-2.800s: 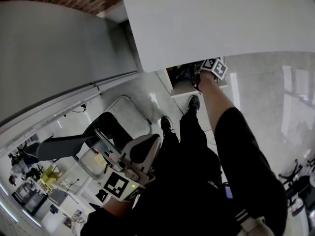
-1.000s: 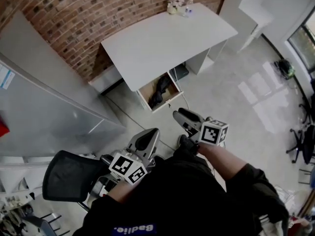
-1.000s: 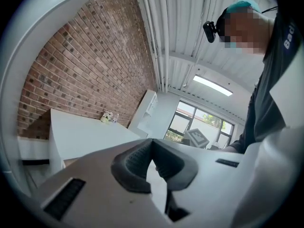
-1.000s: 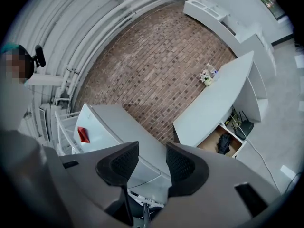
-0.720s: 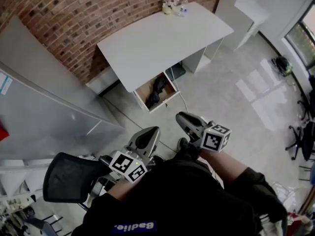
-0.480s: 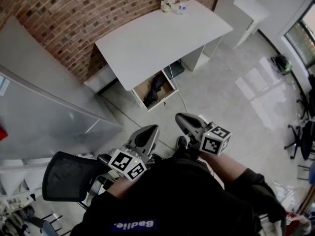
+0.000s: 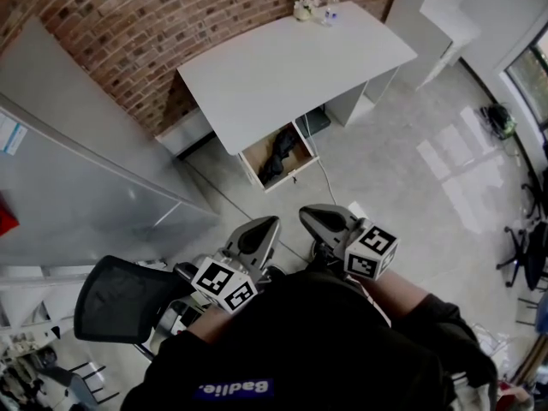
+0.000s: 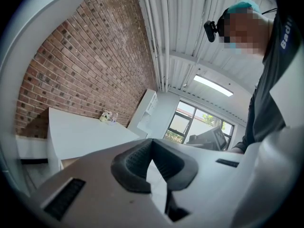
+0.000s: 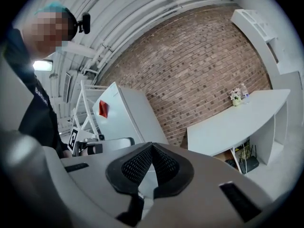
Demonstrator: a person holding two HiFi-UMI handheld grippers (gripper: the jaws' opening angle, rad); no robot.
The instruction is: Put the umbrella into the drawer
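The black umbrella (image 7: 281, 152) lies folded inside the open wooden drawer (image 7: 291, 179) under the white desk (image 7: 291, 67). Both grippers are held close to the person's body, well back from the drawer. My left gripper (image 7: 269, 223) is shut with nothing in it, and its pads (image 8: 135, 163) meet at the tip. My right gripper (image 7: 306, 215) is beside it on the right, also shut and empty, with its pads (image 9: 137, 167) touching. The desk (image 9: 237, 122) also shows in the right gripper view, far ahead against the brick wall.
A black office chair (image 7: 111, 302) stands at the lower left next to a large grey panel (image 7: 77, 195). Flowers and a small bottle (image 7: 312, 5) sit at the desk's far corner. A cable (image 7: 330, 182) runs over the floor from the desk. White shelving (image 7: 445, 15) is at the upper right.
The right gripper, earlier reaching in at the drawer under the desk, is now drawn back near the body. Its jaws have closed and it has rolled and risen a little. The left gripper has barely moved.
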